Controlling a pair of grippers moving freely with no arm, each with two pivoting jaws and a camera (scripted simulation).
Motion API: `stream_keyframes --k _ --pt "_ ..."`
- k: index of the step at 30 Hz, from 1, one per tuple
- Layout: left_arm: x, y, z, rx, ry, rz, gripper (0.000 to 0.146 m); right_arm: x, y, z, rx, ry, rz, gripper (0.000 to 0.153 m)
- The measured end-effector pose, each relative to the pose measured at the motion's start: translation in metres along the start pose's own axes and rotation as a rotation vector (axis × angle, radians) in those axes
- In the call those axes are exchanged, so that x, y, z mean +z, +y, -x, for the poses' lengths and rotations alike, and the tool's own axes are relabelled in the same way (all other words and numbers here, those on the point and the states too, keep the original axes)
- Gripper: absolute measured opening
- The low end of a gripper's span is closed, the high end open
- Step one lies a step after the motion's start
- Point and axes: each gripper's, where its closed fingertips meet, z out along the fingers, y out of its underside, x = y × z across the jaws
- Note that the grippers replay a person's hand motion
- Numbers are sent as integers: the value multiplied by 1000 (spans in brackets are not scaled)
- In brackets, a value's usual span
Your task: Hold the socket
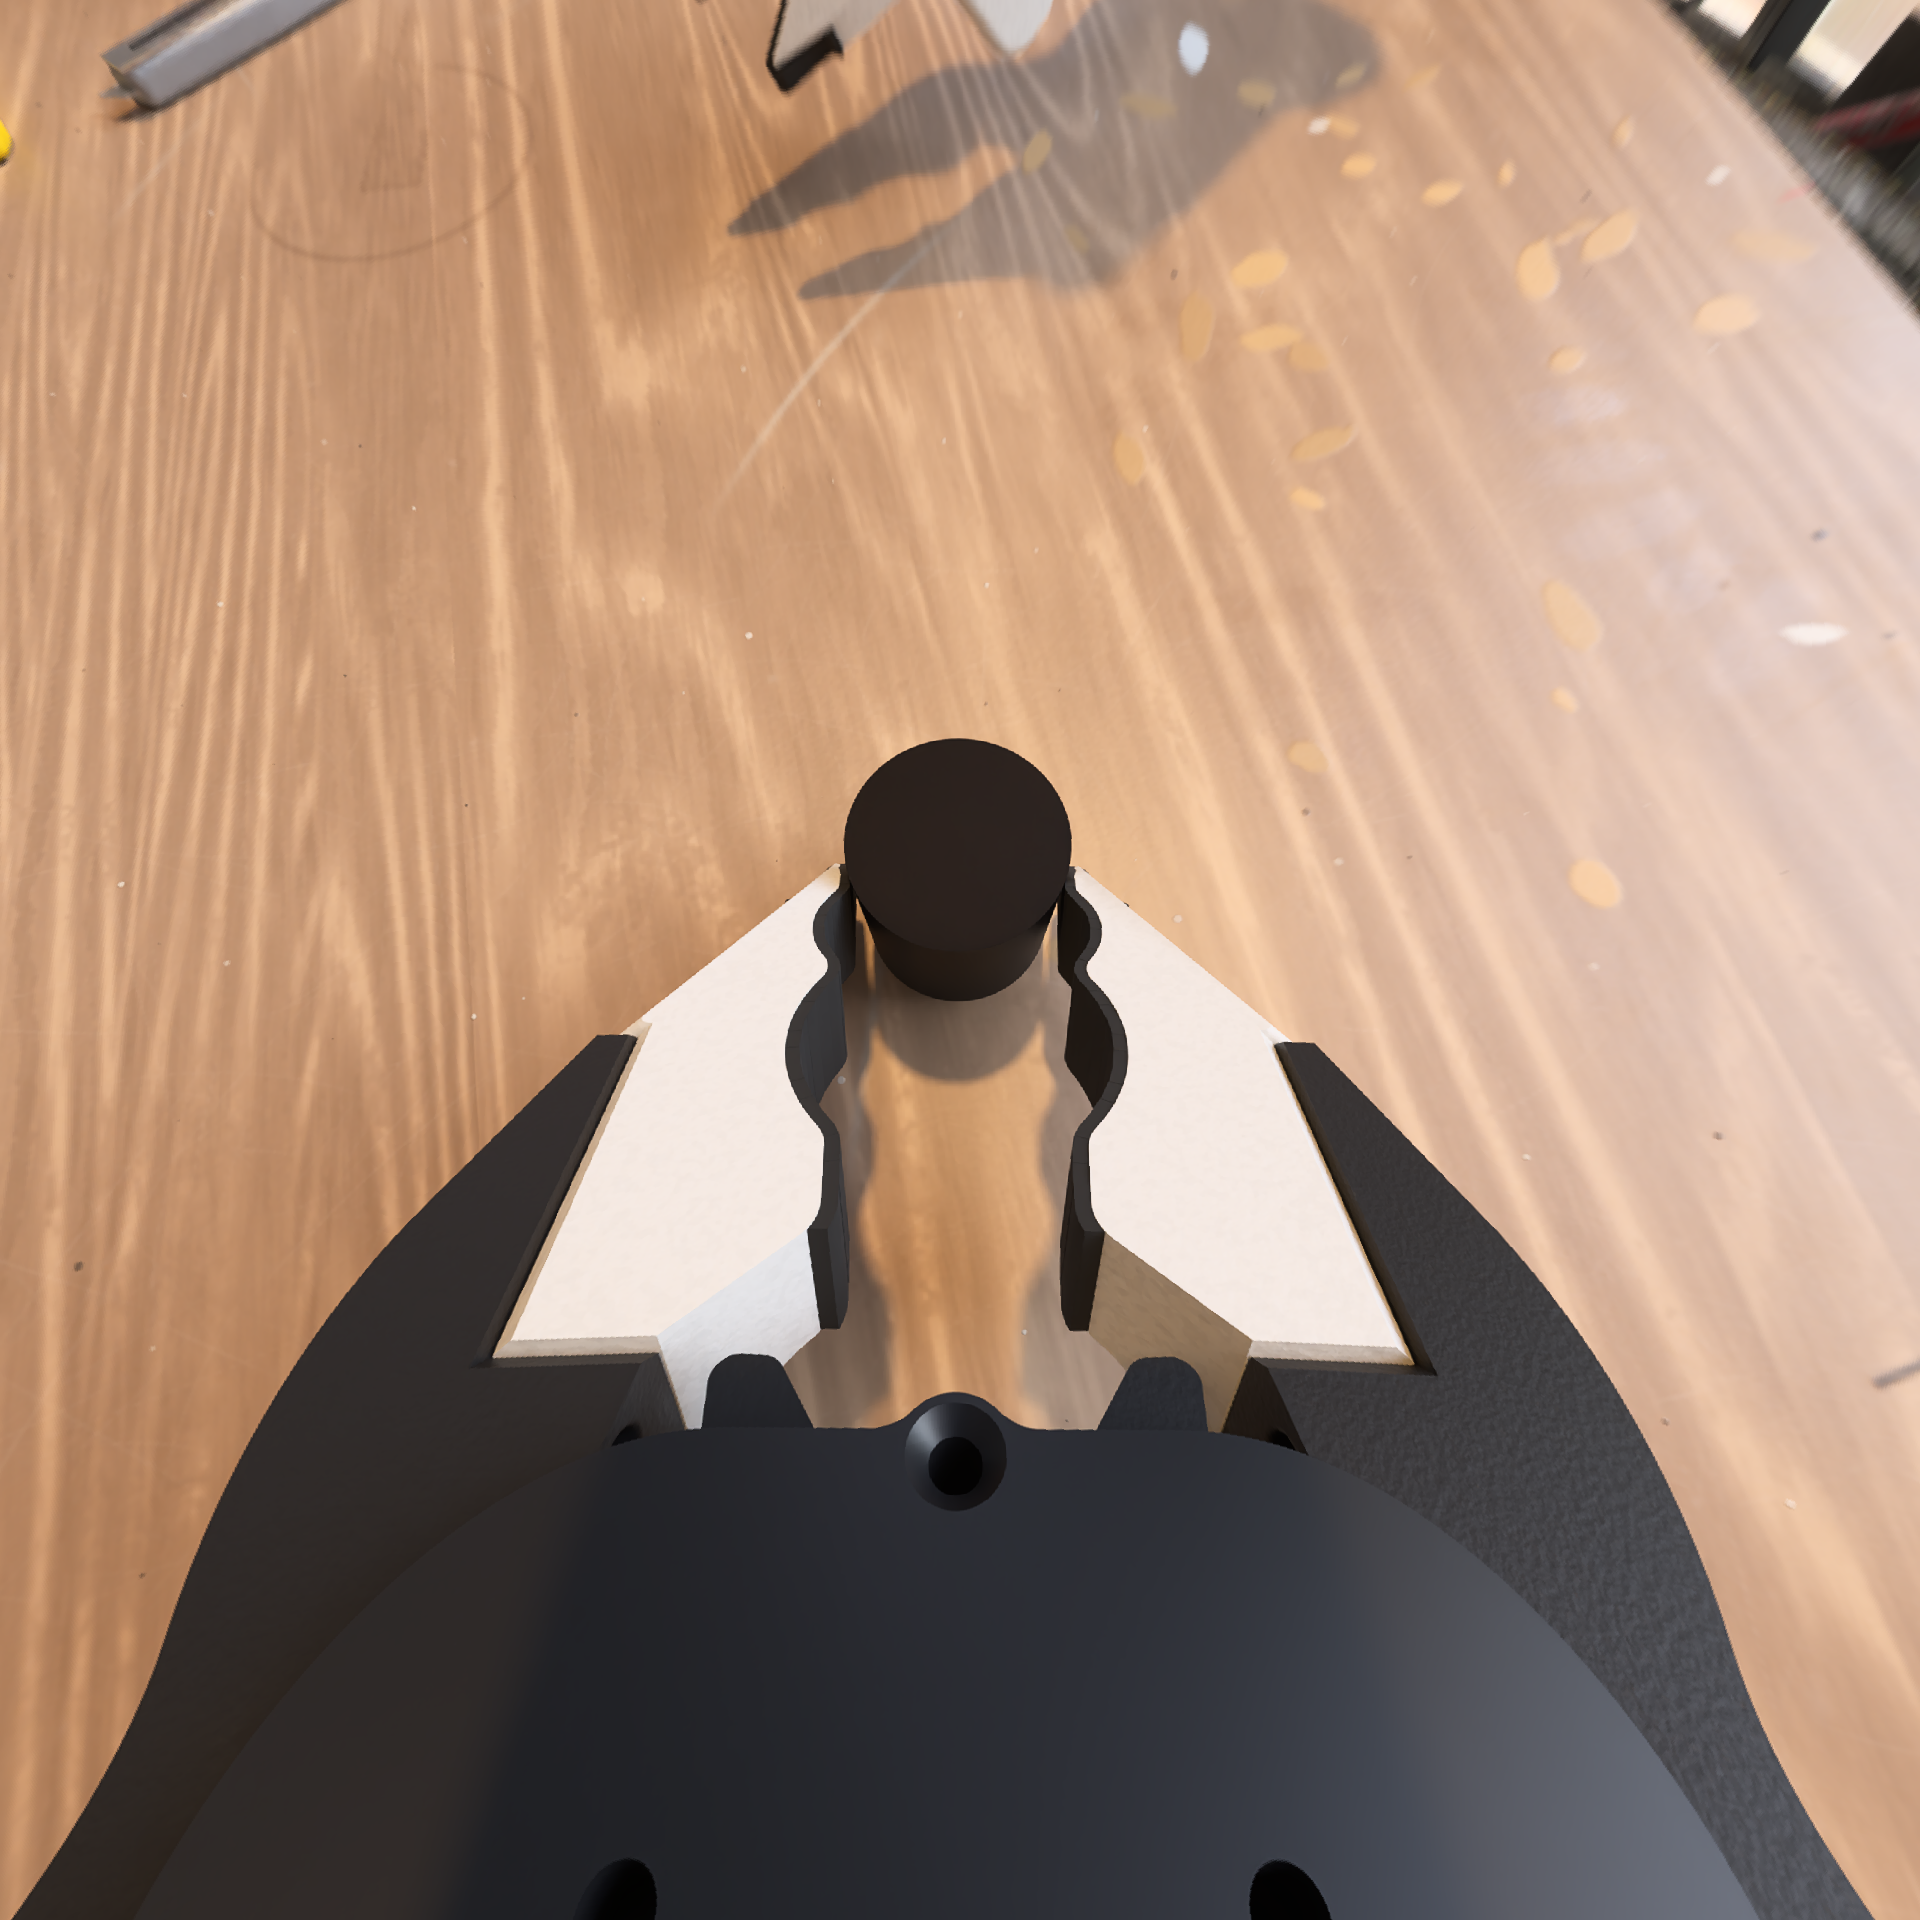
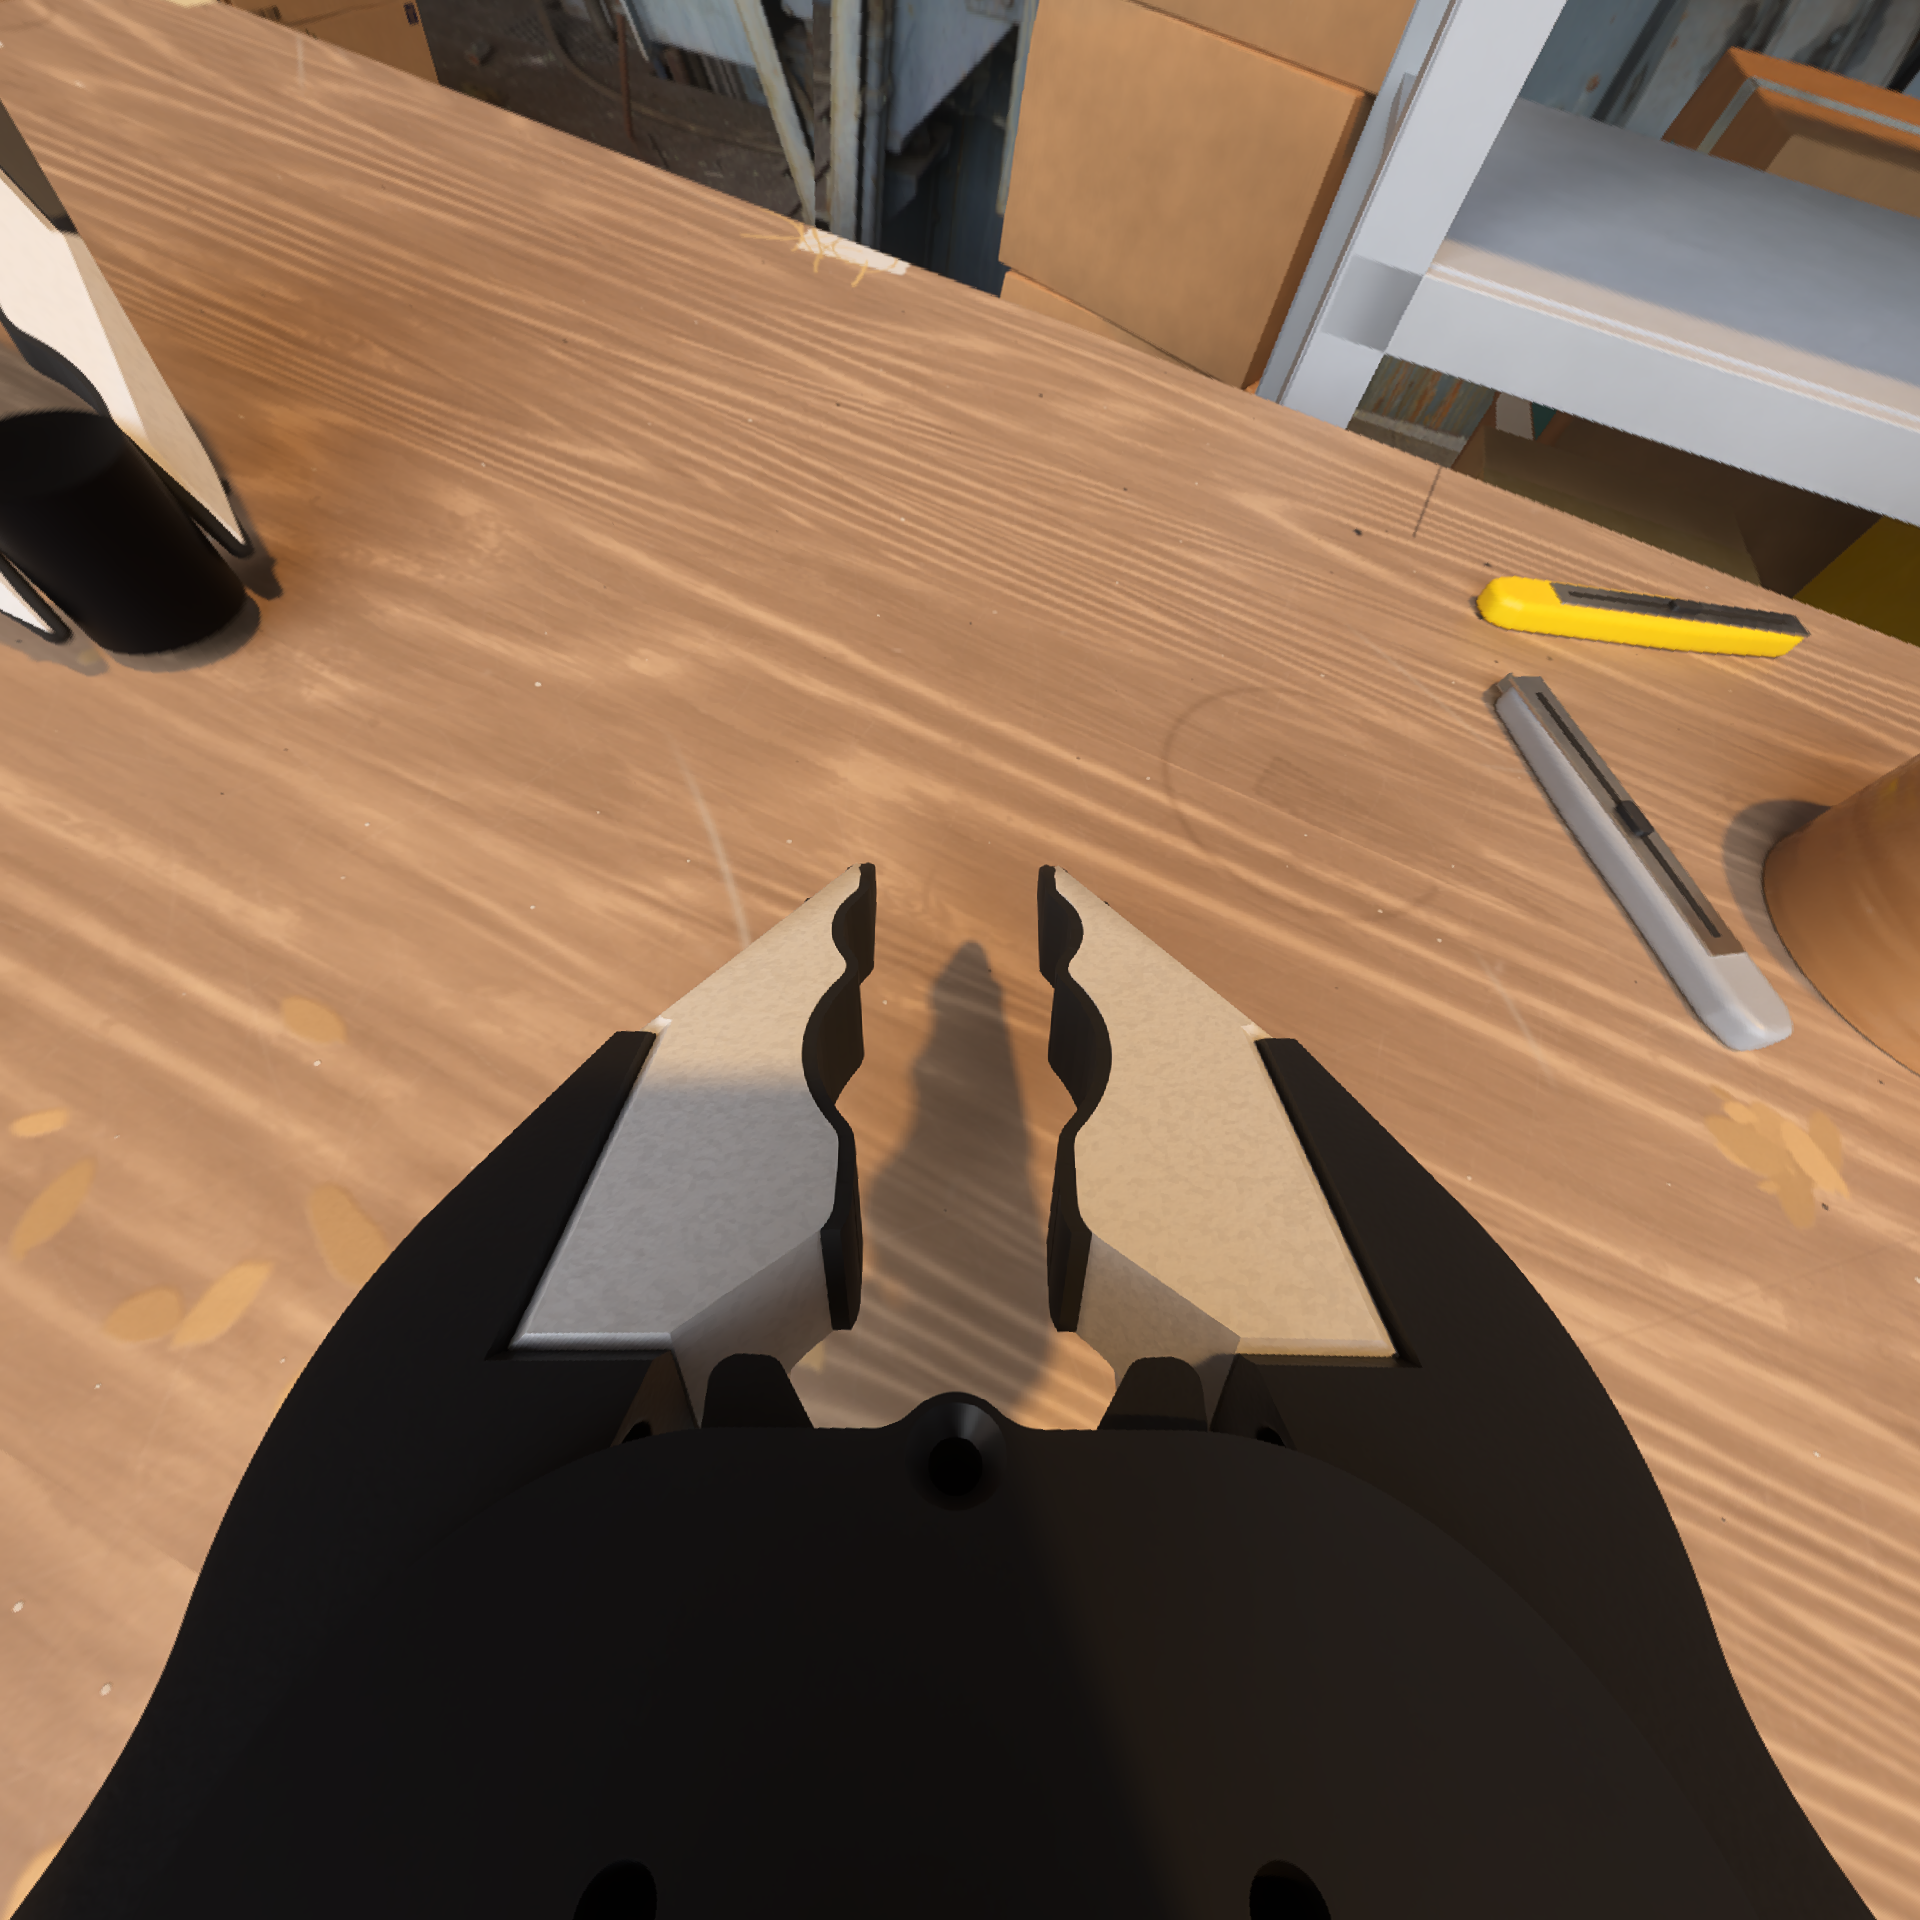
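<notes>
Upright black socket (image 1: 956, 868) out on the open bench (image 1: 520, 623), long axis vertical, pinched at left gripper (image 1: 956, 904) tips. Right gripper (image 2: 956, 883) apart, empty, well off, nearer the utility knives' edge.

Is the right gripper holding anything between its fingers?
No, the right gripper is open, and only bare table shows between its fingers.
</notes>
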Motion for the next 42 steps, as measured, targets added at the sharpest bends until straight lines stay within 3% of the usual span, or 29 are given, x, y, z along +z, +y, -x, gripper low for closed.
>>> stream_keyframes --k 5,16,42 --pt "6 2 0 56 -21 50 39 -1 -1 0 -7 2 -13 31" --pt "6 5 18 -28 -114 60 39 0 0 1 -44 31 3 30" --pt "-1 8 12 21 -161 55 39 1 4 0 -98 84 33 29"
